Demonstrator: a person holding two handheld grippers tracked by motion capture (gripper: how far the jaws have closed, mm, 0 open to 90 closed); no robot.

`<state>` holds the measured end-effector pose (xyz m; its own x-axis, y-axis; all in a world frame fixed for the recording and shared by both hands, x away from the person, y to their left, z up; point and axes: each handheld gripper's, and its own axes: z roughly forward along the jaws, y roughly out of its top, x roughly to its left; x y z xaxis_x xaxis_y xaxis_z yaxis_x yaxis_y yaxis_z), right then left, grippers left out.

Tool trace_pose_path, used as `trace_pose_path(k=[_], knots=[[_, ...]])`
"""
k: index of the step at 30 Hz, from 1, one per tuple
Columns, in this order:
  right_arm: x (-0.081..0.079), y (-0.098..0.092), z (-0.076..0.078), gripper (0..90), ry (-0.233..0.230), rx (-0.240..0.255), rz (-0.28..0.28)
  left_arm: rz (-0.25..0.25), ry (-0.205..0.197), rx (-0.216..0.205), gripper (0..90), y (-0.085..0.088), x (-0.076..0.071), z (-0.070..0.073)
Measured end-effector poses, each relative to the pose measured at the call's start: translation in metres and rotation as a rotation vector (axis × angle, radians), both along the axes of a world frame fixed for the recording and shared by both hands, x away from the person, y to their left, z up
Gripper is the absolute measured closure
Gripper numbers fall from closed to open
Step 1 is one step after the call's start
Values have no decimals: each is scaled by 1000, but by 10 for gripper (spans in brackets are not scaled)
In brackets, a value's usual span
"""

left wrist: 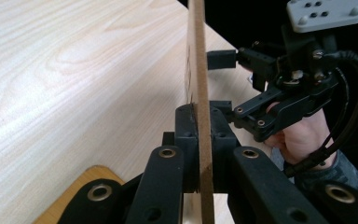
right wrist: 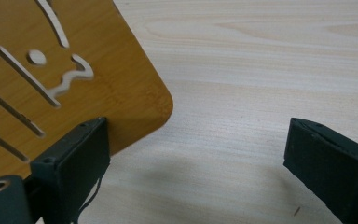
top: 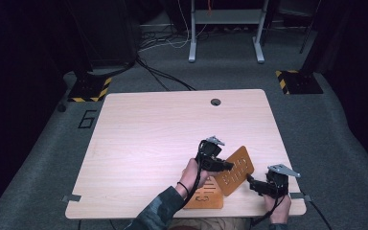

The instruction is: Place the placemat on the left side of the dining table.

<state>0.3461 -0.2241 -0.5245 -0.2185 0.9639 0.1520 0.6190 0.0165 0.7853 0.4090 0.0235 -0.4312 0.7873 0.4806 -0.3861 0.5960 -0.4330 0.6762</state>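
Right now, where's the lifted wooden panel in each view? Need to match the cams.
High view: the lifted wooden panel sits low and right of centre, tilted, between the left gripper and the right gripper.
Left gripper view: seen edge-on, a thin vertical strip clamped between the jaws.
Right gripper view: top left, cut-out slots showing, beside the left-hand jaw.
Shared landmark: the pale wood table.
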Motion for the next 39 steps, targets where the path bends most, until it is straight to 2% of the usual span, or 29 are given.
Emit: trace_pose_path(k=[9,13,19,23,30,39], knots=[[4,2,-1,53,40,-17,1,7,-25,-5,860,2,1,6],[7,5,-2,45,74,-54,1,15,-25,-16,859,6,3,9],[8,9,-3,39,76,-107,2,32,-34,-29,859,13,5,15],[8,17,-4,28,84,-171,-17,48,-44,-38,859,20,7,19],[8,17,-4,27,85,-167,-23,101,-52,-64,859,40,12,26],[8,17,-5,27,84,-170,-19,158,-62,-66,859,64,19,29]])
